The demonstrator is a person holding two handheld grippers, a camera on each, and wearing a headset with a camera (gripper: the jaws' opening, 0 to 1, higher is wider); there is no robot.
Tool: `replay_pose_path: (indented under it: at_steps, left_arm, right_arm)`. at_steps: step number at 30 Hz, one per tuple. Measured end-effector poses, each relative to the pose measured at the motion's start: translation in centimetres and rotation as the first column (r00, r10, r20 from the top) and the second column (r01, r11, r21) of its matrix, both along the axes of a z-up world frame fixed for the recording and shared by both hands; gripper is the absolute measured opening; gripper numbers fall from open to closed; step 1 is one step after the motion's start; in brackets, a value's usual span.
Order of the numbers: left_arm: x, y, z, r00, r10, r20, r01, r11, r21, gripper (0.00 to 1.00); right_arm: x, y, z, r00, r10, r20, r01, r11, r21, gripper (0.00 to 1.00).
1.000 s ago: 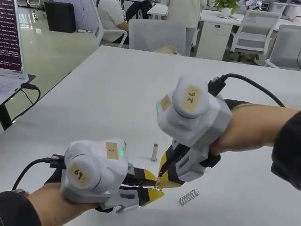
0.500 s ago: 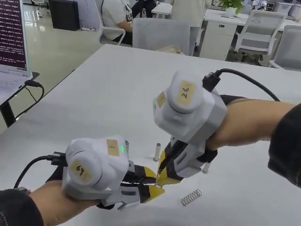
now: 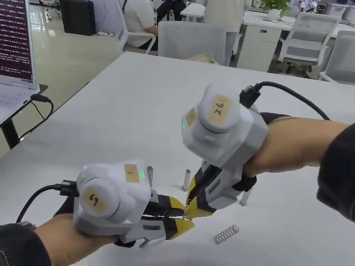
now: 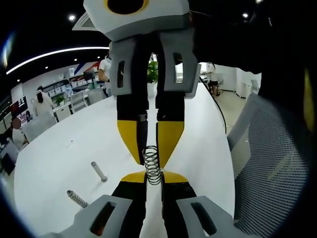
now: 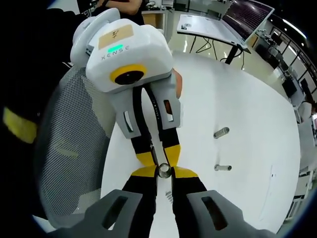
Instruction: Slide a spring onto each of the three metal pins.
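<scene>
Pinching spring between left gripper and right gripper, both clamped on it, tips meeting above table near edge. I judge an uneven squeeze could buckle the spring and flick it away from bare pin

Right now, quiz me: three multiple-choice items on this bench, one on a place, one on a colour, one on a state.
1. Where is the loose spring?
A. lying on the table
B. on a pin
C. on the laptop

2. What colour are the left gripper tips?
A. red
B. yellow
C. green

3. The held spring is:
A. threaded on a pin
B. lying flat
C. gripped between the left gripper and right gripper tips

Answers: 1 A, it lies flat on the white top; 2 B, yellow ends show in both gripper views; 3 C, both pairs of tips close on it.
</scene>
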State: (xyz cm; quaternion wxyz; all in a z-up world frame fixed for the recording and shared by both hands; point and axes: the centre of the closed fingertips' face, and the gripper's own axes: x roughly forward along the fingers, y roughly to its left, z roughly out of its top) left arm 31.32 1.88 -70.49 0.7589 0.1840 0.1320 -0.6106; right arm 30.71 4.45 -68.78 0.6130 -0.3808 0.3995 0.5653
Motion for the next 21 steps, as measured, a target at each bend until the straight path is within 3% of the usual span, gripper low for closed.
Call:
replay_pose_path:
  at_steps: [8, 13, 21]
  left_arm:
    - [0.02, 0.13, -0.30, 1.000, 0.012, -0.018, -0.012, 1.000, 0.009, 0.09]
    - [0.15, 0.24, -0.48, 0.998, 0.030, -0.055, -0.030, 1.000, 0.002, 0.19]
    - [0.31, 0.41, -0.57, 0.996, 0.045, -0.071, -0.046, 0.999, -0.006, 0.28]
  right_arm:
    - [0.12, 0.08, 0.04, 1.000, 0.002, 0.000, -0.002, 1.000, 0.003, 0.08]
    - [0.30, -0.01, 0.14, 1.000, -0.006, 0.000, 0.006, 1.000, 0.009, 0.08]
    - [0.52, -0.14, 0.07, 1.000, -0.016, 0.001, 0.016, 1.000, 0.015, 0.08]
